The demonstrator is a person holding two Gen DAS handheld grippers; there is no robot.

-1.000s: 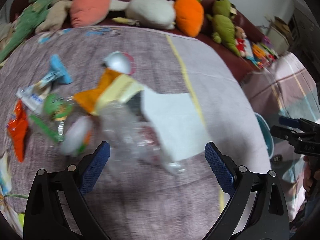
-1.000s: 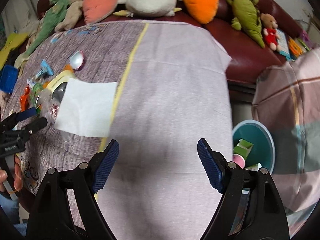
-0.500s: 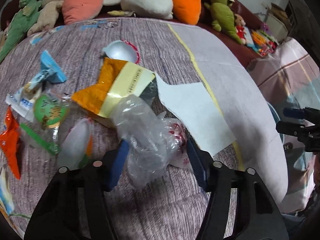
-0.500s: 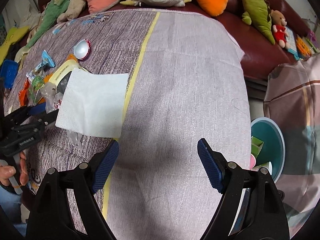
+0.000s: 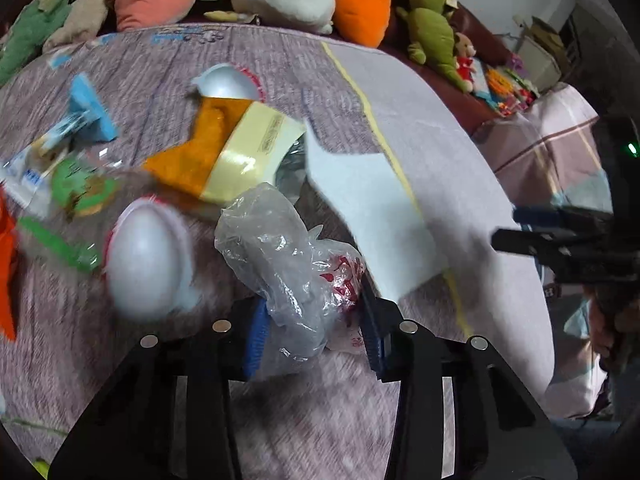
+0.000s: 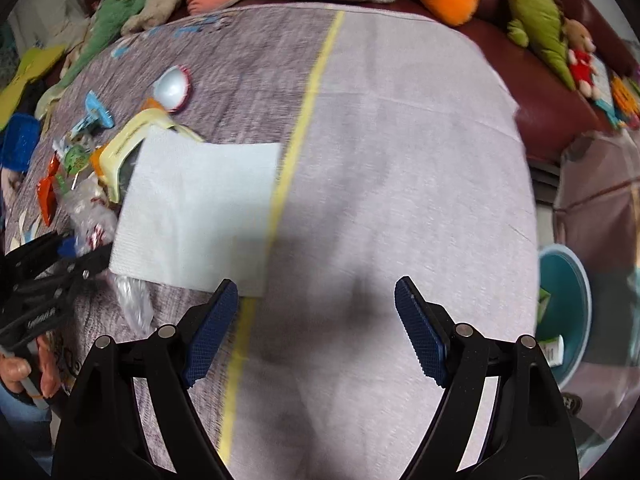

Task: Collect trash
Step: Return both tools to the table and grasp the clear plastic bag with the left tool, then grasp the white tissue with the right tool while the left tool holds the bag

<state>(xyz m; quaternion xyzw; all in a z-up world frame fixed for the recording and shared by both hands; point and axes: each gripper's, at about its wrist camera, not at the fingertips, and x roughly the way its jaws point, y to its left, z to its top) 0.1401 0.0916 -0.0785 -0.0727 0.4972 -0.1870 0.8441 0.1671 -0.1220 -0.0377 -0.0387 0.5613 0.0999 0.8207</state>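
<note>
A crumpled clear plastic bag (image 5: 280,256) with red print lies on the purple table cloth (image 5: 280,420). My left gripper (image 5: 312,332) has its jaws closing on it, and both blue pads press into its lower end. A white paper napkin (image 5: 368,208) lies flat just right of the bag. In the right wrist view my right gripper (image 6: 316,320) hovers open over the bare cloth, its left finger near the napkin's (image 6: 196,208) near corner. Nothing is between its fingers.
More trash lies left of the bag: a yellow-orange wrapper (image 5: 232,148), two white lids (image 5: 144,260), a blue wrapper (image 5: 86,112), a green packet (image 5: 80,188). A teal bin (image 6: 568,308) with some trash stands off the table's right side. Plush toys (image 5: 360,4) line the sofa behind.
My left gripper sank onto the plastic bag and its wide-open jaws came together on it. The right gripper moved left towards the napkin, still open.
</note>
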